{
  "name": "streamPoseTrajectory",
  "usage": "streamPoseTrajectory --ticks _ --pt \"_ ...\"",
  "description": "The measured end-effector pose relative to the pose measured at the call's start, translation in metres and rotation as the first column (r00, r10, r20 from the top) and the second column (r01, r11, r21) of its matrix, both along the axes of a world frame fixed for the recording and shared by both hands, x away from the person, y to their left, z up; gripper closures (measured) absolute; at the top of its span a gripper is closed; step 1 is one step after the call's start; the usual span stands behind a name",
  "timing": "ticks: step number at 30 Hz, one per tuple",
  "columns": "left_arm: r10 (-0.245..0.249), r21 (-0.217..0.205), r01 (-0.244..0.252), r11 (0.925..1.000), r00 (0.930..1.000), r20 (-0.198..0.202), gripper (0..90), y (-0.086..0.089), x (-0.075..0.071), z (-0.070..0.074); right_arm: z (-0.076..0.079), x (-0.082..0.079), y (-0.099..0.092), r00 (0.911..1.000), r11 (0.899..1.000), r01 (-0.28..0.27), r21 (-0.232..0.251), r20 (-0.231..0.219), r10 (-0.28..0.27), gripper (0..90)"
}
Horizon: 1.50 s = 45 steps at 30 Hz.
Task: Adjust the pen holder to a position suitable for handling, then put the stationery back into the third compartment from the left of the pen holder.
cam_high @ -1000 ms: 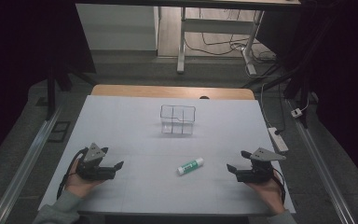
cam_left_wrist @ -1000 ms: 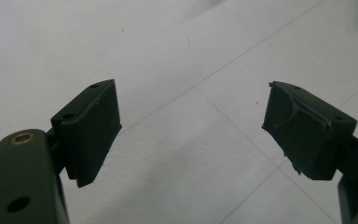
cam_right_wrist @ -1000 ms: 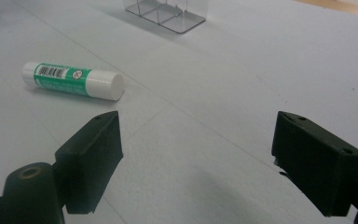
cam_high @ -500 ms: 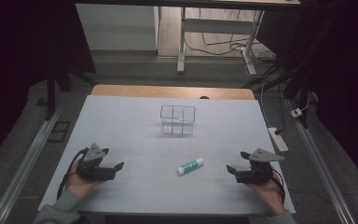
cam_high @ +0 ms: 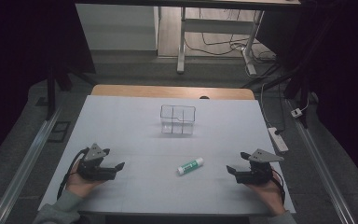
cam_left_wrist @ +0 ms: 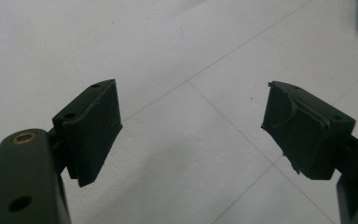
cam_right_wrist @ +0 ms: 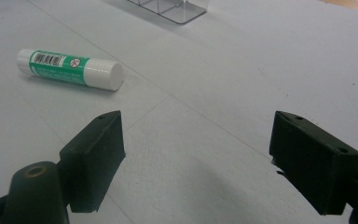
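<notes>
A green and white glue stick [cam_high: 190,165] lies on its side on the white table [cam_high: 135,126], a little front of centre. In the right gripper view the glue stick [cam_right_wrist: 70,69] lies ahead and to the left of the jaws. A clear compartmented box [cam_high: 178,120] stands farther back, seen as the box [cam_right_wrist: 170,8] at the top edge there. My left gripper [cam_high: 116,167] rests near the front left, open, with bare table between its jaws [cam_left_wrist: 191,126]. My right gripper [cam_high: 230,170] rests near the front right, open and holding nothing [cam_right_wrist: 196,154].
A wooden strip [cam_high: 172,91] borders the table's far edge. A white power strip [cam_high: 278,139] lies off the right side. Metal rails [cam_high: 23,168] run along both sides, and desk legs and cables [cam_high: 214,42] stand beyond the table.
</notes>
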<state>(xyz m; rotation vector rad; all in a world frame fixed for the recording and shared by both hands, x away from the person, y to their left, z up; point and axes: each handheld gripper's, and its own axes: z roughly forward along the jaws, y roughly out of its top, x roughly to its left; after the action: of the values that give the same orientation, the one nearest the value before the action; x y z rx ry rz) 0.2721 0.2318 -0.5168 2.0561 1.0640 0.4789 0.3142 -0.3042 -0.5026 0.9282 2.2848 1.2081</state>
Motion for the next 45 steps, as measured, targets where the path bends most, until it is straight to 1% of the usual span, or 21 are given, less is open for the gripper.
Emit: streamPoseTrajectory --ticks 5,6,7,9,10,11,12,13,16,17,18,19,21,24,27,29,31,35,38,41,45 --pt "-0.003 0.004 0.003 1.0 1.0 0.001 19.2 -0.001 0.0 0.001 0.0 0.0 0.0 1.0 1.0 -0.001 -0.001 -0.004 0.001 17.3" --pt "-0.005 0.005 0.005 1.0 1.0 0.002 19.3 -0.001 0.0 0.001 0.0 0.001 0.0 1.0 1.0 -0.002 0.008 -0.004 0.002 17.3" --pt "-0.005 0.005 0.005 1.0 1.0 0.002 19.4 -0.001 0.0 0.001 0.0 0.001 0.0 1.0 1.0 0.004 0.002 -0.004 -0.004 17.3" --pt "-0.007 0.006 0.007 1.0 1.0 -0.002 19.5 -0.001 0.001 0.0 -0.001 0.002 0.0 1.0 1.0 0.002 0.015 -0.003 -0.002 17.4" --pt "-0.006 0.006 0.006 1.0 1.0 -0.003 19.5 -0.001 0.001 0.0 0.0 0.002 0.0 1.0 1.0 0.005 0.008 -0.003 -0.005 17.4" --pt "-0.005 0.005 0.005 1.0 1.0 -0.005 19.5 -0.001 0.001 0.0 0.0 0.002 0.0 1.0 1.0 0.0 0.02 -0.003 0.0 17.4" --pt "-0.004 0.003 0.004 1.0 1.0 -0.007 19.5 -0.001 0.001 0.0 0.001 0.002 -0.001 1.0 1.0 0.002 0.025 -0.002 -0.002 17.5" --pt "-0.006 0.003 0.006 1.0 1.0 -0.008 19.5 -0.001 0.001 0.0 0.002 0.002 -0.001 0.9999 1.0 0.011 0.019 -0.001 -0.011 17.5" --pt "-0.012 0.01 0.013 0.9999 0.9999 -0.009 19.5 -0.001 0.001 -0.001 0.002 0.004 0.0 0.9999 0.999 0.006 0.035 0.016 -0.007 17.5" --pt "-0.013 0.013 0.013 0.9998 0.9999 -0.01 19.5 -0.001 0.001 -0.002 0.004 0.004 0.0 0.9998 1.0 0.003 0.024 0.021 -0.004 17.5" --pt "-0.011 0.014 0.011 0.9998 0.9999 -0.01 19.5 -0.001 0.001 -0.002 0.004 0.006 0.002 0.9997 0.999 -0.006 0.038 0.022 0.005 17.4" --pt "-0.009 0.013 0.01 0.9999 0.9999 -0.011 19.5 0.0 0.001 -0.002 0.004 0.006 0.004 0.9996 0.999 -0.012 0.039 0.025 0.011 17.3" --pt "-0.008 0.012 0.008 0.9999 0.9999 -0.012 19.5 0.0 0.001 -0.001 0.005 0.007 0.006 0.9992 0.999 -0.023 0.024 0.033 0.022 17.3" --pt "-0.006 0.016 0.006 0.9999 0.9999 -0.01 19.5 -0.001 -0.001 -0.001 0.005 0.006 0.009 0.9987 0.999 -0.04 0.025 0.033 0.039 17.3" --pt "0.002 0.015 -0.002 0.9999 1.0 -0.007 19.4 0.0 -0.002 0.0 0.004 0.004 0.012 0.9981 0.998 -0.057 0.017 0.026 0.056 16.7" --pt "0.004 0.017 -0.004 0.9998 1.0 -0.005 19.4 -0.001 -0.003 0.001 0.004 0.004 0.014 0.9976 0.998 -0.066 -0.008 0.019 0.066 16.7" --pt "0.003 0.017 -0.003 0.9999 1.0 -0.005 19.4 -0.001 -0.002 0.001 0.005 0.004 0.017 0.9966 0.997 -0.082 -0.006 0.012 0.082 16.8" --pt "-0.005 0.018 0.005 0.9998 0.9999 -0.009 19.4 -0.002 -0.002 0.001 0.011 0.004 0.022 0.9945 0.994 -0.105 -0.036 0.001 0.105 18.2" --pt "-0.007 0.018 0.007 0.9998 0.9999 -0.011 19.3 -0.002 -0.002 0.001 0.016 0.006 0.027 0.9914 0.99 -0.129 -0.054 0.015 0.13 19.4" --pt "-0.009 0.017 0.009 0.9998 0.9999 -0.014 19.2 -0.002 -0.003 0.001 0.021 0.009 0.032 0.9883 0.985 -0.149 -0.086 0.023 0.151 19.8" --pt "-0.006 0.021 0.007 0.9998 0.9997 -0.021 18.7 -0.002 -0.002 0.0 0.024 0.012 0.035 0.983 0.98 -0.175 -0.092 0.04 0.179 20.4"
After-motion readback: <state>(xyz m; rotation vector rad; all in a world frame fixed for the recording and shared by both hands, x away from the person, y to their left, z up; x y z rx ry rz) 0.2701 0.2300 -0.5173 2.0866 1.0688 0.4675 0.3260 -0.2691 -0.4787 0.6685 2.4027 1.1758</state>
